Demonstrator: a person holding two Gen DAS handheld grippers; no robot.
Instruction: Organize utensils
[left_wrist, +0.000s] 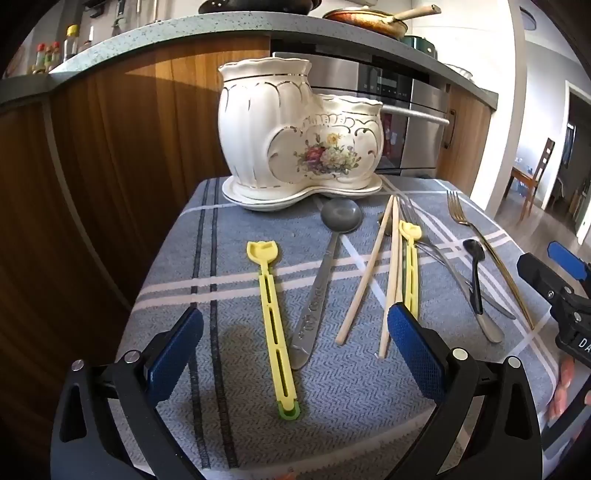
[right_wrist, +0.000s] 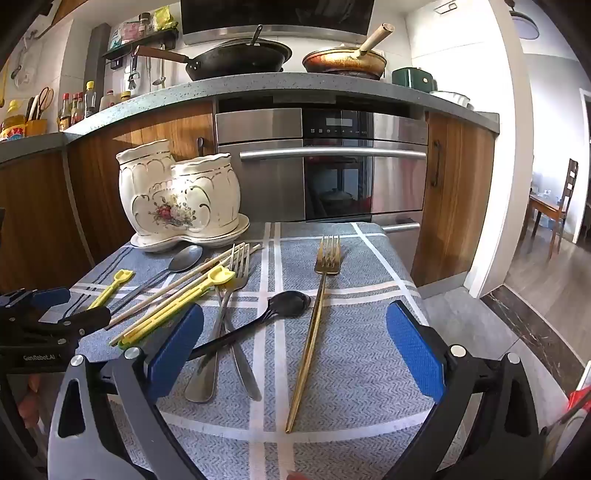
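A white floral ceramic utensil holder (left_wrist: 295, 125) (right_wrist: 177, 195) with two cups stands at the table's far side. Loose on the cloth lie a yellow clip stick (left_wrist: 275, 317), a steel spoon (left_wrist: 325, 273), wooden chopsticks (left_wrist: 364, 280), a second yellow clip stick (left_wrist: 410, 266) (right_wrist: 177, 302), steel forks (right_wrist: 231, 306), a black plastic spoon (right_wrist: 258, 319) (left_wrist: 475, 269) and a gold fork (right_wrist: 314, 325) (left_wrist: 487, 251). My left gripper (left_wrist: 295, 354) is open and empty above the first yellow stick and the steel spoon's handle. My right gripper (right_wrist: 295, 350) is open and empty over the gold fork's handle.
A blue-grey plaid cloth (right_wrist: 351, 369) covers the small table. Behind it are wooden cabinets (left_wrist: 110, 147) and a steel oven (right_wrist: 332, 166). Pans (right_wrist: 240, 59) sit on the counter above. A floor drop lies past the table's right edge (right_wrist: 480, 332).
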